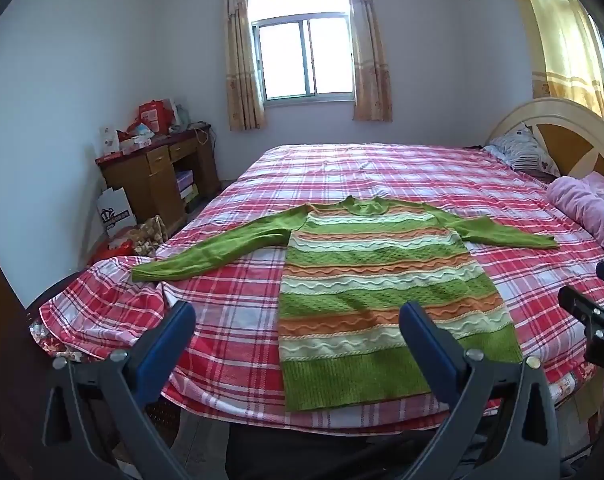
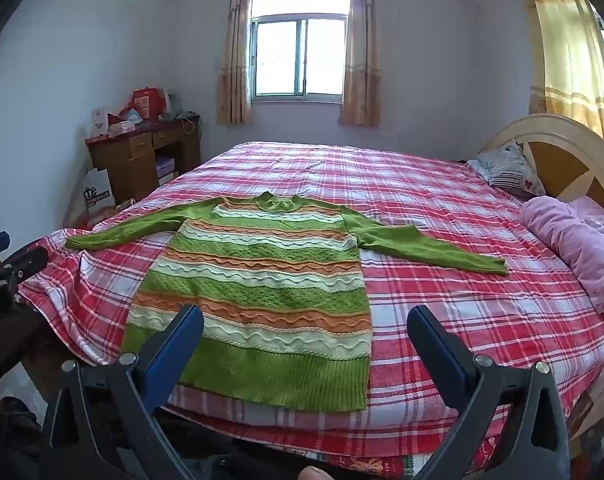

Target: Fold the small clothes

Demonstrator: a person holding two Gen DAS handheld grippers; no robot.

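Observation:
A green knit sweater (image 1: 381,280) with orange and white wavy stripes lies flat on the red plaid bed (image 1: 230,320), both sleeves spread out sideways, hem toward me. It also shows in the right wrist view (image 2: 262,280). My left gripper (image 1: 298,320) is open and empty, held above the near bed edge, by the sweater's left hem side. My right gripper (image 2: 305,324) is open and empty, held above the sweater's right hem corner. Neither gripper touches the sweater.
A rolled pink blanket (image 2: 573,240) and a pillow (image 2: 509,172) lie at the right by the wooden headboard (image 2: 561,152). A cluttered wooden desk (image 1: 162,168) stands at the far left, with bags (image 1: 116,212) on the floor beside it. The right gripper's body (image 1: 593,320) shows at the left view's right edge.

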